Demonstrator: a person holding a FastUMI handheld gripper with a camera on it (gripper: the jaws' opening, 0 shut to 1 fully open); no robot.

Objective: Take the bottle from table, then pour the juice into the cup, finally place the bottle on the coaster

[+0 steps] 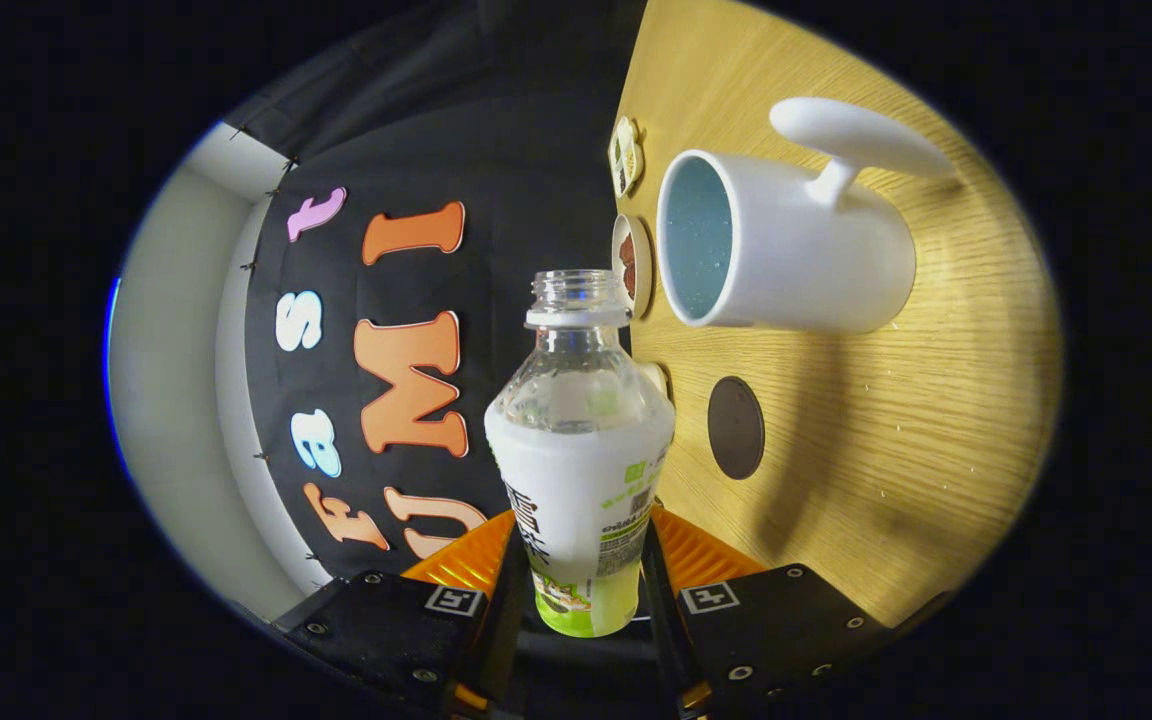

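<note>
bottle (578, 440) base sits down between the claw (581, 590) fingers, bottom edge hidden, so liquid level low in the bottle is hard to read. Label print too small to make out. Bottle neck covers part of the round coaster (633, 262) beyond it. Small patterned piece (625, 154) farther along the tabletop (886, 450) too small to identify. Cup (786, 245) inside only partly visible.

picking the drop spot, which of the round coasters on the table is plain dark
The plain dark coaster, lying beside the bottle clamped in the hand-held gripper; the coaster near the cup's rim carries a pale rim and picture.
</note>
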